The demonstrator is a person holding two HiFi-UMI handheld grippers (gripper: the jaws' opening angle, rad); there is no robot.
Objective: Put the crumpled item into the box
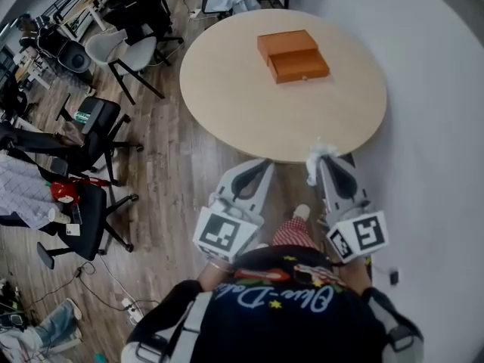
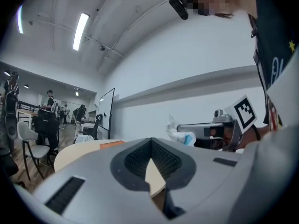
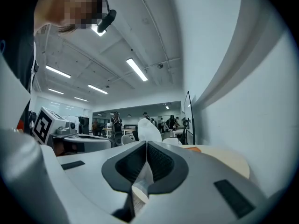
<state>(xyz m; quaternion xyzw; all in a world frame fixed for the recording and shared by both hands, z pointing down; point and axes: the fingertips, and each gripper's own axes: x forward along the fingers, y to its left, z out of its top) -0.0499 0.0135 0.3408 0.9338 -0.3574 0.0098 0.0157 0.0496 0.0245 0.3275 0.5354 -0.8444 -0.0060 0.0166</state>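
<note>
An orange box (image 1: 292,55) lies closed on the far part of the round table (image 1: 227,89); it also shows as a thin orange strip in the left gripper view (image 2: 112,144). My right gripper (image 1: 318,161) hovers at the table's near edge, shut on a white crumpled item (image 1: 323,151). That item sticks up past the jaws in the right gripper view (image 3: 148,130). My left gripper (image 1: 266,163) is beside it, just short of the table edge, shut with nothing held. From the left gripper view, the crumpled item (image 2: 180,135) pokes out of the right gripper's tip.
A white wall (image 1: 439,89) curves close around the table's right side. Office chairs (image 1: 91,127) and more desks stand on the wooden floor to the left. Several people are far back in the room (image 2: 49,108).
</note>
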